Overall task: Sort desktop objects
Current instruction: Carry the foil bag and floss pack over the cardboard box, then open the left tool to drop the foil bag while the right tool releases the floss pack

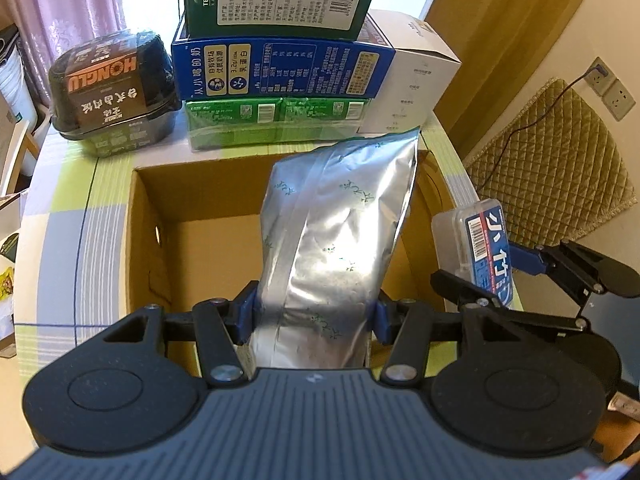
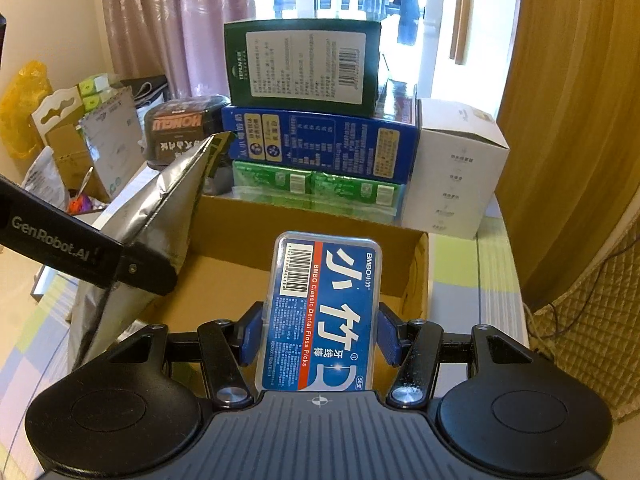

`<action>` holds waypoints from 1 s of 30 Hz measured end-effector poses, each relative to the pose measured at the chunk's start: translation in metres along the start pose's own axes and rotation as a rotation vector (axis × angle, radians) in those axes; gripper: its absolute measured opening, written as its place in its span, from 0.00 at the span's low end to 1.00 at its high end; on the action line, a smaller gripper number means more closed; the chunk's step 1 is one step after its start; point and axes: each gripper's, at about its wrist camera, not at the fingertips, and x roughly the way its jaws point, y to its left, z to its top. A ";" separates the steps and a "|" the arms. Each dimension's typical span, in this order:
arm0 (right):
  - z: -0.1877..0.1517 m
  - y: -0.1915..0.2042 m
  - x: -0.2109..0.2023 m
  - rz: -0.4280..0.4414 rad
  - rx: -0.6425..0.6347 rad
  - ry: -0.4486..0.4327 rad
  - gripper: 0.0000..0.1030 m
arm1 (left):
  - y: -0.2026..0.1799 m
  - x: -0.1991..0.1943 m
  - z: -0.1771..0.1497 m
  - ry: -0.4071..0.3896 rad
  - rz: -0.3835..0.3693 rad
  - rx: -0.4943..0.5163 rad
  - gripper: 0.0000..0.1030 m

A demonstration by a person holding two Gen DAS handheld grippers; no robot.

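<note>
- Broadly, one bench point(image 1: 60, 184) under a checked cloth of green, grey and white carries everything.
- One open cardboard box point(image 1: 192, 248) sits at its middle, brown inside, with nothing visible on the part of its floor that shows.
- One stack stands just behind the box: a dark green carton point(image 2: 304, 64) on top, a blue milk carton point(image 2: 320, 148) under it, and a wrapped green pack point(image 2: 316, 190) at the bottom, so three layers.
- One white box point(image 2: 456, 176) stands touching the right side of that stack.
- One black lidded food tub point(image 1: 114, 88) marked HONGLU sits left of the stack.
- One silver foil pouch point(image 1: 332, 232) is upright and leaning slightly right above the box opening. The left gripper point(image 1: 314, 316) has its blue fingers point(image 1: 245, 312) pressed against the pouch's two side edges near its lower end, spread only as wide as the pouch.
- One clear case of dental floss picks point(image 2: 322, 312) with a blue label, marked BMBO, points forward above the box's near right corner, just right of the pouch and apart from it. The right gripper point(image 2: 320, 332) clamps it by its long sides, a blue finger on either side about halfway along the case, and most of the label shows beyond them.
</note>
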 end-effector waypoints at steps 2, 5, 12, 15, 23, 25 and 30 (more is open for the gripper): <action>0.001 -0.001 0.006 -0.007 -0.004 0.000 0.52 | 0.002 0.006 0.002 0.001 -0.002 -0.010 0.48; 0.000 -0.005 0.016 -0.008 0.003 0.008 0.52 | 0.005 0.016 0.003 0.002 -0.005 -0.017 0.48; -0.004 -0.008 0.029 -0.013 0.012 0.018 0.52 | 0.008 0.035 0.006 0.011 0.002 -0.024 0.48; -0.004 -0.008 0.032 -0.013 0.013 0.020 0.52 | 0.009 0.040 0.007 0.010 0.003 -0.023 0.48; -0.003 -0.008 0.038 -0.010 0.015 0.022 0.52 | 0.011 0.046 0.011 0.003 0.006 -0.041 0.52; -0.002 -0.008 0.040 -0.009 0.013 0.024 0.52 | 0.012 0.046 0.010 -0.003 0.011 -0.044 0.58; -0.003 -0.007 0.042 -0.009 0.013 0.026 0.52 | 0.019 0.042 0.007 -0.012 0.023 -0.049 0.59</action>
